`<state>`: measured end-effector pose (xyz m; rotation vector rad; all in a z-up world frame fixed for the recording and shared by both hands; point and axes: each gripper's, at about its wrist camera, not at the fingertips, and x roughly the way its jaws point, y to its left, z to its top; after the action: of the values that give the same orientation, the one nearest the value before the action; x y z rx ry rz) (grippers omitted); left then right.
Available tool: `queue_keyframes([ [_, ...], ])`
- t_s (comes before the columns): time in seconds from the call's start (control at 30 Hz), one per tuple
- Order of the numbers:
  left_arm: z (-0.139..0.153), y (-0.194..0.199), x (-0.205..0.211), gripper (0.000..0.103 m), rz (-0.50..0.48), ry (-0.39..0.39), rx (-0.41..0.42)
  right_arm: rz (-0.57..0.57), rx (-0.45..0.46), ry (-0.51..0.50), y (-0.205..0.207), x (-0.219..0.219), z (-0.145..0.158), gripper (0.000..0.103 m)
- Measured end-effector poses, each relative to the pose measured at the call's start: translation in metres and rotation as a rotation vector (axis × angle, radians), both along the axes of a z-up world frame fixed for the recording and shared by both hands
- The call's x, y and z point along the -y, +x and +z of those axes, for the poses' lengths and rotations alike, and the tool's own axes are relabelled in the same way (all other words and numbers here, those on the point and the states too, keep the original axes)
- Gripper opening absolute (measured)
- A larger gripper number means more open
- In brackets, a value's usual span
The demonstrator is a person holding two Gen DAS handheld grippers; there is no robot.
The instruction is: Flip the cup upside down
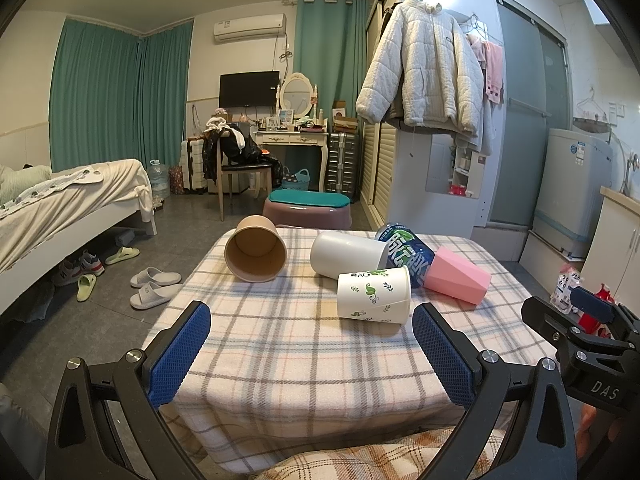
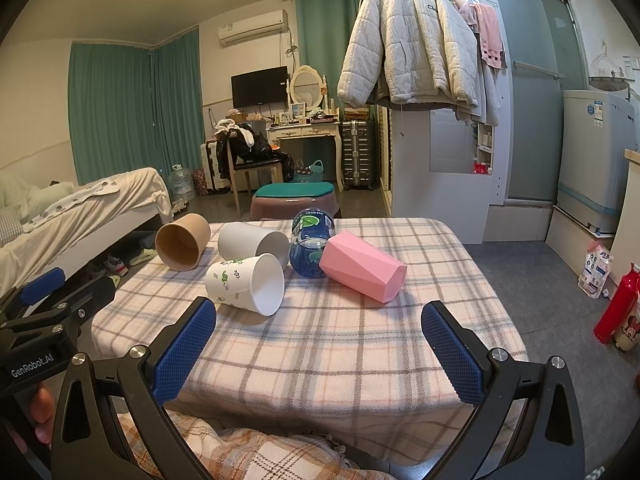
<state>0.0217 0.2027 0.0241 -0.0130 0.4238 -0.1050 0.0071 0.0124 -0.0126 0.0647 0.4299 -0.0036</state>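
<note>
Several cups lie on their sides on the plaid-covered table [image 1: 304,352]: a brown paper cup [image 1: 256,254], a plain white cup [image 1: 348,255], a white cup with green leaf print [image 1: 374,294], a pink faceted cup [image 1: 458,276] and a blue can [image 1: 406,254]. My left gripper [image 1: 311,350] is open and empty above the table's near edge, short of the leaf-print cup. My right gripper [image 2: 319,350] is open and empty, near the leaf-print cup [image 2: 246,283] and the pink cup [image 2: 362,272]. The brown cup [image 2: 182,246], white cup [image 2: 252,242] and can [image 2: 312,248] lie behind.
A bed [image 1: 60,208] stands at the left with slippers [image 1: 154,286] on the floor. A stool [image 1: 308,208] sits behind the table. A red bottle [image 2: 618,308] and a bag [image 2: 596,270] stand on the floor at the right. A plaid blanket [image 2: 256,452] lies below the grippers.
</note>
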Motion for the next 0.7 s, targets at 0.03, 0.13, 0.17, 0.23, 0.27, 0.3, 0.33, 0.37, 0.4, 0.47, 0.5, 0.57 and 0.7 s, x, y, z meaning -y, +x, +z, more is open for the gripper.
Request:
queue_keyframes([
  [0.03, 0.000, 0.000, 0.000, 0.103, 0.000, -0.001, -0.001, 0.001, 0.000, 0.000, 0.000, 0.000, 0.000, 0.103],
  [0.13, 0.001, 0.001, 0.000, 0.103, 0.000, -0.001, -0.001, 0.002, -0.002, -0.001, 0.001, -0.001, 0.000, 0.103],
  [0.17, 0.001, 0.001, 0.000, 0.103, 0.000, -0.001, -0.002, 0.002, -0.004, -0.002, 0.003, -0.002, 0.000, 0.103],
  [0.23, 0.001, 0.003, 0.000, 0.103, 0.001, -0.002, -0.006, 0.003, -0.010, -0.001, 0.004, -0.002, 0.004, 0.103],
  [0.27, 0.002, 0.004, 0.001, 0.103, 0.003, -0.001, -0.008, 0.007, -0.013, 0.001, 0.006, -0.001, 0.006, 0.103],
  [0.3, 0.004, 0.009, -0.001, 0.103, 0.005, -0.002, -0.011, 0.012, -0.017, 0.002, 0.008, -0.001, 0.009, 0.103],
  [0.33, 0.006, 0.012, 0.002, 0.103, 0.007, -0.003, -0.013, 0.015, -0.021, 0.001, 0.011, 0.000, 0.011, 0.103],
  [0.37, 0.006, 0.015, -0.002, 0.103, 0.011, -0.002, -0.018, 0.015, -0.026, -0.002, 0.015, 0.000, 0.014, 0.103],
  [0.4, 0.009, 0.019, -0.002, 0.103, 0.015, -0.001, -0.023, 0.014, -0.032, -0.008, 0.018, 0.002, 0.016, 0.103],
  [0.47, 0.009, 0.032, -0.004, 0.103, 0.027, 0.007, -0.031, 0.019, -0.050, -0.011, 0.028, 0.004, 0.024, 0.103],
  [0.5, 0.009, 0.039, -0.005, 0.103, 0.029, 0.007, -0.033, 0.024, -0.065, -0.012, 0.035, 0.006, 0.028, 0.103],
  [0.57, 0.010, 0.051, -0.008, 0.103, 0.035, 0.009, -0.046, 0.026, -0.107, -0.037, 0.054, 0.006, 0.035, 0.103],
  [0.7, 0.009, 0.080, -0.009, 0.103, 0.044, 0.020, -0.064, 0.049, -0.176, -0.071, 0.093, 0.006, 0.045, 0.103],
])
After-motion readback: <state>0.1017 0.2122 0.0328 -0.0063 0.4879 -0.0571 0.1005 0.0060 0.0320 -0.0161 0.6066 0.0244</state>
